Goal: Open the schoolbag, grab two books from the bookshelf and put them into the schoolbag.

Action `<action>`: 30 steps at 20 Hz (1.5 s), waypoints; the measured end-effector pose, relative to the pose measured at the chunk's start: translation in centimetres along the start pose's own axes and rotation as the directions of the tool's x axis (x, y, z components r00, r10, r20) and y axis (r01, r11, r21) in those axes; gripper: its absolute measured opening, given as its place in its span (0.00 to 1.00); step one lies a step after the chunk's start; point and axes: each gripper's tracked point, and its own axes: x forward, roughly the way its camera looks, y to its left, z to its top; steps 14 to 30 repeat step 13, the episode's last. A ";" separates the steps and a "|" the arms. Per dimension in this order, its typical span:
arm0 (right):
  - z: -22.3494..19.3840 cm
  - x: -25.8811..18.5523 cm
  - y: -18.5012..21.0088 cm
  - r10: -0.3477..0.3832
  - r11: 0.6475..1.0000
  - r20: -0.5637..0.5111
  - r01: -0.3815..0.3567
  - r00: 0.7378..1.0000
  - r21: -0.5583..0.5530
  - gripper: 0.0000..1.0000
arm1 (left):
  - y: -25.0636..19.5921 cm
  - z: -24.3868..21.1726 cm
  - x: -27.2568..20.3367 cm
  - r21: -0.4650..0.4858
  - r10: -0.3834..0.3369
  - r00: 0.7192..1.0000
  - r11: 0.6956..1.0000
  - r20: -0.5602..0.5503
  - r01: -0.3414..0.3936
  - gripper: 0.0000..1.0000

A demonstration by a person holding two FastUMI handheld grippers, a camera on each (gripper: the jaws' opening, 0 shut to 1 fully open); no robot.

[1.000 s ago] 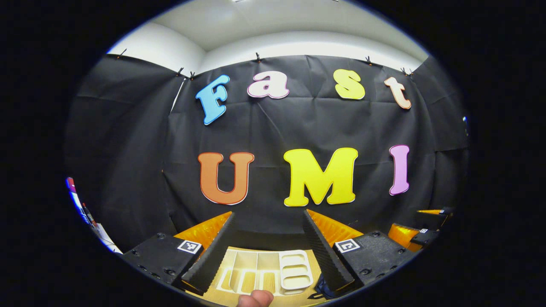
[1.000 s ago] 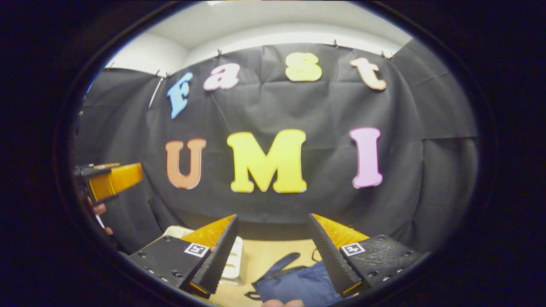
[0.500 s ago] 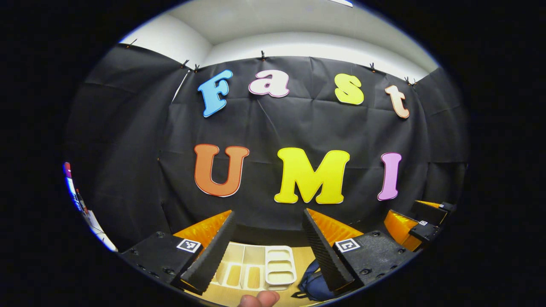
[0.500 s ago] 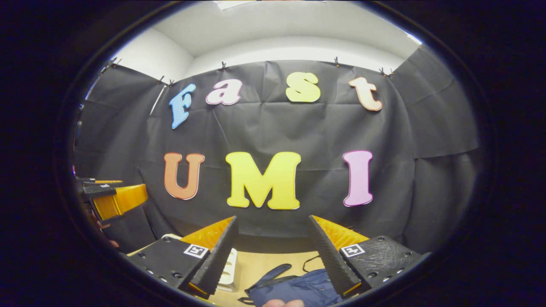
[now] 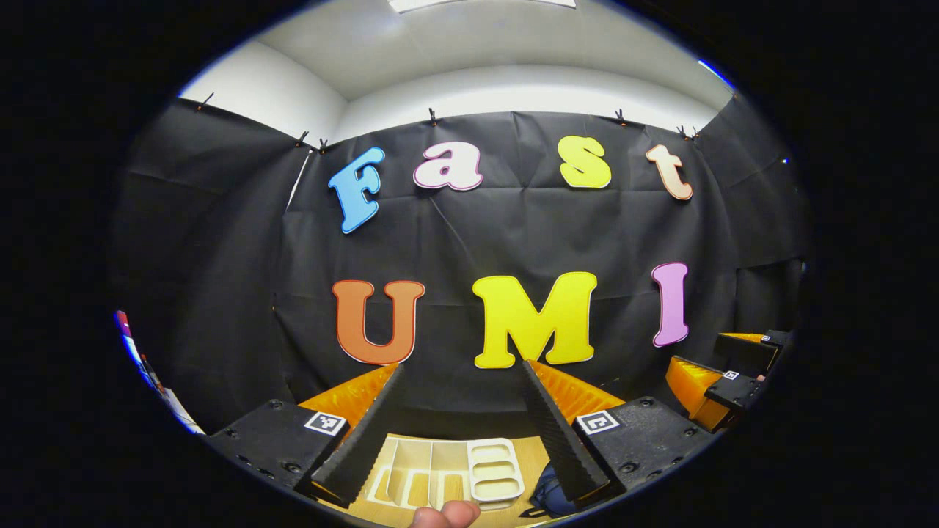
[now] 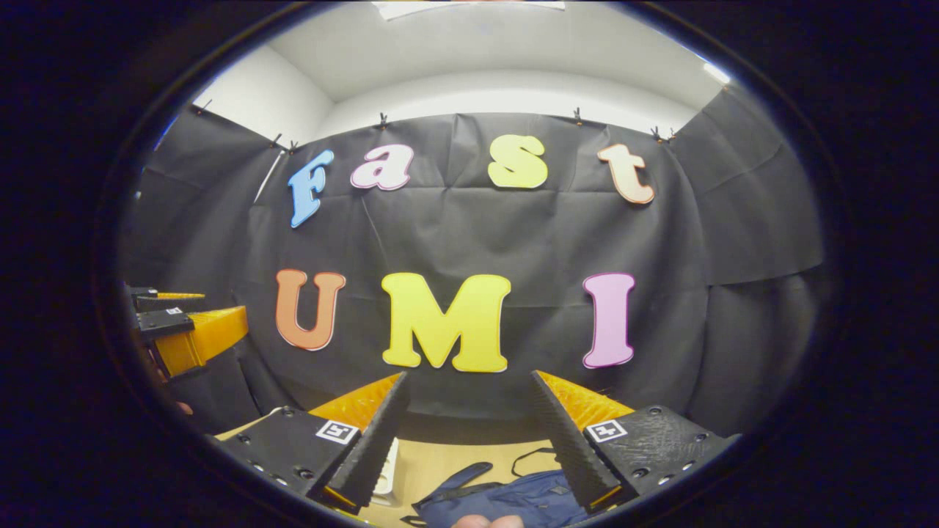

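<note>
- Nearest, a fingertip (image 5: pixel 444 513) pokes in at the bottom edge of the left gripper view, and another fingertip (image 6: pixel 488 521) does the same in the right gripper view.
- Just beyond, the left gripper (image 5: pixel 462 429) has its fingers spread wide with nothing between them; it hangs above the wooden table (image 5: pixel 532 451).
- Likewise the right gripper (image 6: pixel 469 433) is spread apart and holds nothing.
- Below the right gripper, the dark blue schoolbag (image 6: pixel 506 499) lies flat on the table, its black strap (image 6: pixel 455 480) curling toward the far side; whether it is zipped I cannot tell.
- Under the left gripper sits a cream slotted bookshelf (image 5: pixel 447 480), just left of the schoolbag's corner.
- Farthest, the black cloth wall (image 6: pixel 513 235) rises behind the table, clipped below a white ceiling (image 5: pixel 477 37).
</note>
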 end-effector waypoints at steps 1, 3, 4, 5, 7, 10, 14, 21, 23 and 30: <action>0.1 0.2 0.0 -0.002 1.000 0.001 0.002 1.000 -0.002 0.95 | -0.1 -0.1 0.1 0.000 -0.004 1.000 1.000 -0.003 0.004 0.98; 0.2 0.2 0.0 -0.005 1.000 0.003 0.005 1.000 -0.004 0.94 | 0.1 -0.4 0.4 -0.001 -0.006 1.000 1.000 -0.014 0.006 0.98; 0.2 0.3 -0.1 -0.008 1.000 0.003 0.008 1.000 -0.003 0.98 | 0.1 -0.7 0.3 -0.004 -0.006 1.000 1.000 -0.021 0.006 0.98; 0.1 0.3 -0.1 -0.009 1.000 -0.001 0.009 1.000 -0.001 0.96 | 0.1 -0.8 0.4 -0.009 -0.009 1.000 1.000 -0.028 0.009 0.98; -0.3 0.4 0.1 -0.011 1.000 -0.013 0.011 1.000 0.000 0.94 | -0.1 -1.1 0.4 -0.015 -0.017 0.999 1.000 -0.036 0.016 0.98; -0.3 0.5 0.1 -0.019 1.000 -0.019 0.019 1.000 -0.001 0.96 | -0.1 -1.2 0.7 -0.010 -0.022 0.999 1.000 -0.037 0.022 0.98; -0.6 0.7 0.3 -0.022 1.000 -0.027 0.022 0.999 -0.002 0.95 | 0.1 -1.7 1.0 -0.012 -0.028 0.998 1.000 -0.051 0.028 0.98; -0.6 0.7 0.3 -0.022 1.000 -0.027 0.022 0.999 -0.002 0.95 | 0.1 -1.7 1.0 -0.012 -0.028 0.998 1.000 -0.051 0.028 0.98; -0.6 0.7 0.3 -0.022 1.000 -0.027 0.022 0.999 -0.002 0.95 | 0.1 -1.7 1.0 -0.012 -0.028 0.998 1.000 -0.051 0.028 0.98; -0.6 0.7 0.3 -0.022 1.000 -0.027 0.022 0.999 -0.002 0.95 | 0.1 -1.7 1.0 -0.012 -0.028 0.998 1.000 -0.051 0.028 0.98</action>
